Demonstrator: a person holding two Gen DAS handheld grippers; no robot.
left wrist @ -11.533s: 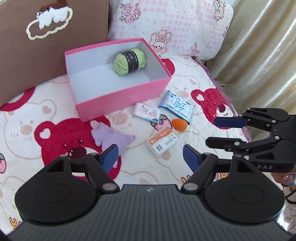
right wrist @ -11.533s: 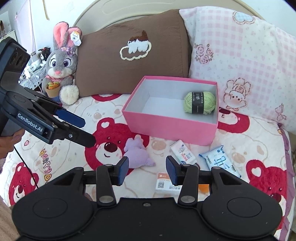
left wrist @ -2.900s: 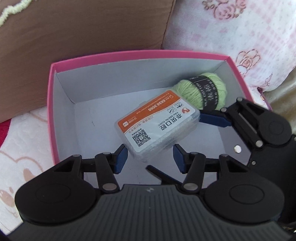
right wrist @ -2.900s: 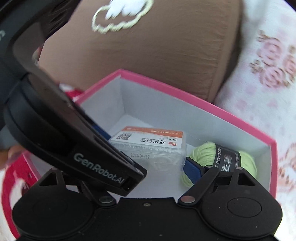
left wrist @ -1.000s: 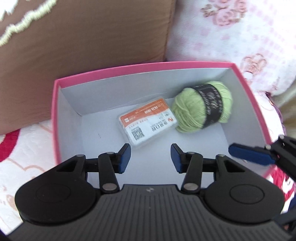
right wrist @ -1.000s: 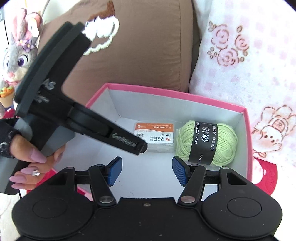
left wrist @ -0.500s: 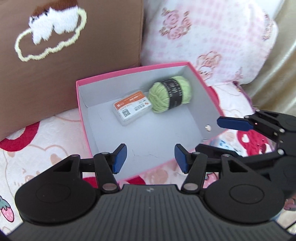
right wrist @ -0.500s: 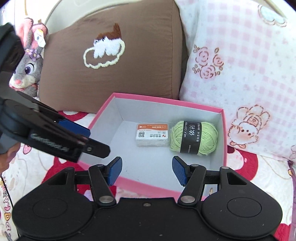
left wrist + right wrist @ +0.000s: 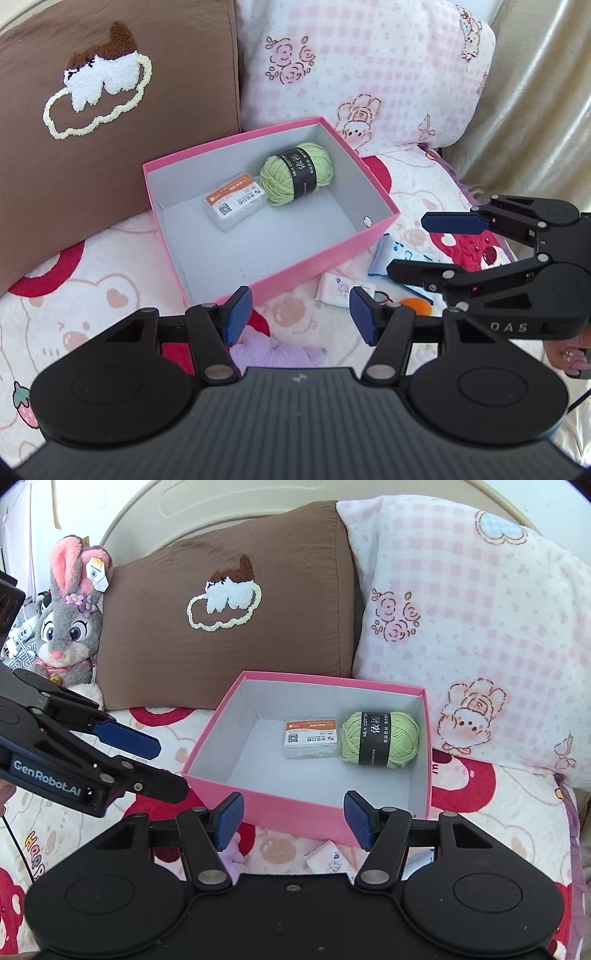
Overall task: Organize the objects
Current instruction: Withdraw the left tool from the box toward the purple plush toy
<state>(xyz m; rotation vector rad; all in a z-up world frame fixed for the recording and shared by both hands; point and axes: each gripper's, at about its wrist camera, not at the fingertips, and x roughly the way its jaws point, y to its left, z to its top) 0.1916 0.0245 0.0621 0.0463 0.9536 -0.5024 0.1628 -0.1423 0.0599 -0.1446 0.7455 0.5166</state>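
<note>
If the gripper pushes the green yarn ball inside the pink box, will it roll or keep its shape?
The green yarn ball looks rounded, so it may roll a little. The small plastic case beside it and the pink box wall would probably stop it. Its wound strands suggest it is soft and light.

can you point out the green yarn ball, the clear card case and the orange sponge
green yarn ball (image 9: 295, 173): left wrist view, on its black paper band.
clear card case (image 9: 235, 202): left wrist view, on the printed label on top.
orange sponge (image 9: 416, 305): left wrist view, on the visible orange top, partly hidden by the gripper.
</note>
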